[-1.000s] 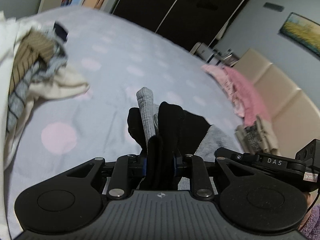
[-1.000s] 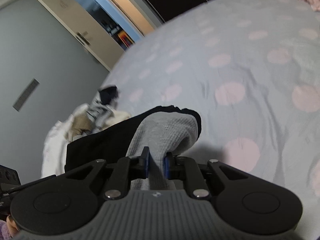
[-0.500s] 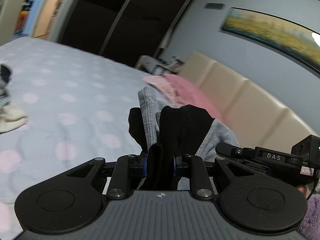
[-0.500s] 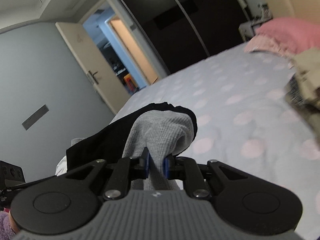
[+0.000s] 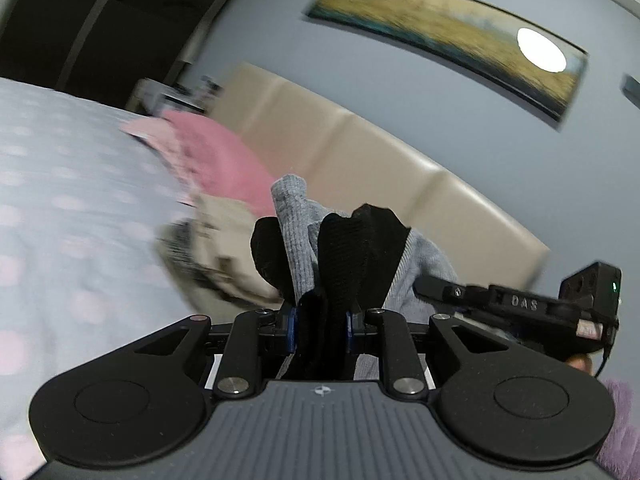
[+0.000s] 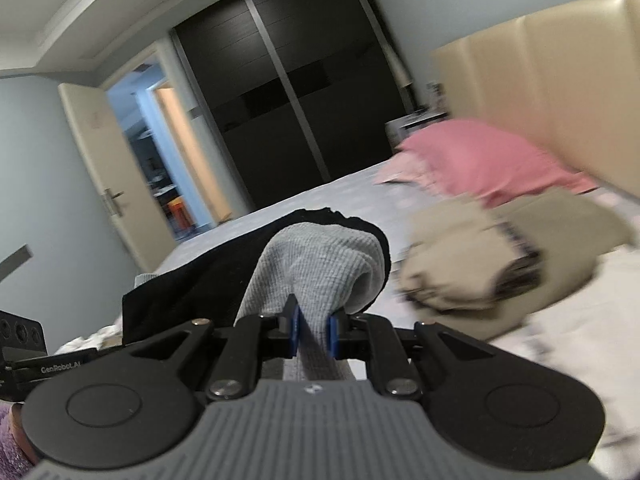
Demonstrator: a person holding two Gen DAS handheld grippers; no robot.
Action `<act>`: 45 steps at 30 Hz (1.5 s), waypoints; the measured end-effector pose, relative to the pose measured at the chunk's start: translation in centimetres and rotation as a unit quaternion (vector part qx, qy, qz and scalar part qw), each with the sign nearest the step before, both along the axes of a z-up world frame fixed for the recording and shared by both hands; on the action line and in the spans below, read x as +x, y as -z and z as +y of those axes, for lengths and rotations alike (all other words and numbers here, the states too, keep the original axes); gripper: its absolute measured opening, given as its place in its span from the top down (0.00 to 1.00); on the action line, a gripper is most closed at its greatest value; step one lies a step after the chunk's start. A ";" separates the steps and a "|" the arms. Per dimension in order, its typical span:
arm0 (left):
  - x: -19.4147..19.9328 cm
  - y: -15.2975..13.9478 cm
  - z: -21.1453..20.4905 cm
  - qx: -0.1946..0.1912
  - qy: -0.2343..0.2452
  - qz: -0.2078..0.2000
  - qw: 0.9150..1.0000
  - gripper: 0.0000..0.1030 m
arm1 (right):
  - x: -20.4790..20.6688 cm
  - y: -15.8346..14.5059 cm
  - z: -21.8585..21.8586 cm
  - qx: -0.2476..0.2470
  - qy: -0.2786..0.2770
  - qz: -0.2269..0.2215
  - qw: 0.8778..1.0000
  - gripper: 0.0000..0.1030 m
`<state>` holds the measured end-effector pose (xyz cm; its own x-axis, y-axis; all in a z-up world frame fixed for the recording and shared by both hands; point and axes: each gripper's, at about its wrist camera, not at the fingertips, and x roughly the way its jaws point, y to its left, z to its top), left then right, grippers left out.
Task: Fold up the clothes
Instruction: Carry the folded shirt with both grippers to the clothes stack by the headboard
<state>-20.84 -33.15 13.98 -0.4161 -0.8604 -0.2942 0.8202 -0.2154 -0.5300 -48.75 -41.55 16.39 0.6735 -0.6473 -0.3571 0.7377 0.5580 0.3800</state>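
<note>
A grey and black knit garment (image 5: 352, 248) is bunched up between both grippers and held above the bed. My left gripper (image 5: 320, 322) is shut on its black and grey folds. In the right wrist view the same garment (image 6: 320, 264) shows a grey ribbed fold over a black layer, and my right gripper (image 6: 312, 330) is shut on the grey fold. The right gripper's body (image 5: 520, 304) shows at the right of the left wrist view, close beside the left one.
A bed with a pale dotted cover (image 5: 60, 216) lies below. A folded beige stack (image 6: 492, 252) and a pink pile (image 6: 480, 160) sit near the padded beige headboard (image 5: 400, 184). Dark wardrobe doors (image 6: 288, 112) and an open doorway (image 6: 160, 152) stand behind.
Both grippers have swung right with the garment still held, from facing the bed's clothes pile to facing the headboard, the pink pile and the beige stack.
</note>
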 end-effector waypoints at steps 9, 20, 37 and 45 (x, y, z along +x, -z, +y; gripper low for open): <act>-12.6 1.4 -6.3 0.009 0.133 -0.017 0.991 0.82 | -12.8 -2.8 -2.6 -0.016 0.082 0.082 0.993 0.85; -25.4 6.1 -13.4 0.048 0.248 0.017 0.968 0.83 | -25.4 -4.7 -6.6 0.000 0.156 0.194 0.969 0.85; -21.9 16.0 -24.2 0.140 0.191 -0.040 0.971 0.83 | -17.0 7.7 -25.0 0.066 0.092 0.264 0.958 0.84; -20.9 16.4 -25.7 0.151 0.193 -0.038 0.969 0.61 | -16.1 10.0 -26.8 0.086 0.126 0.257 0.954 0.49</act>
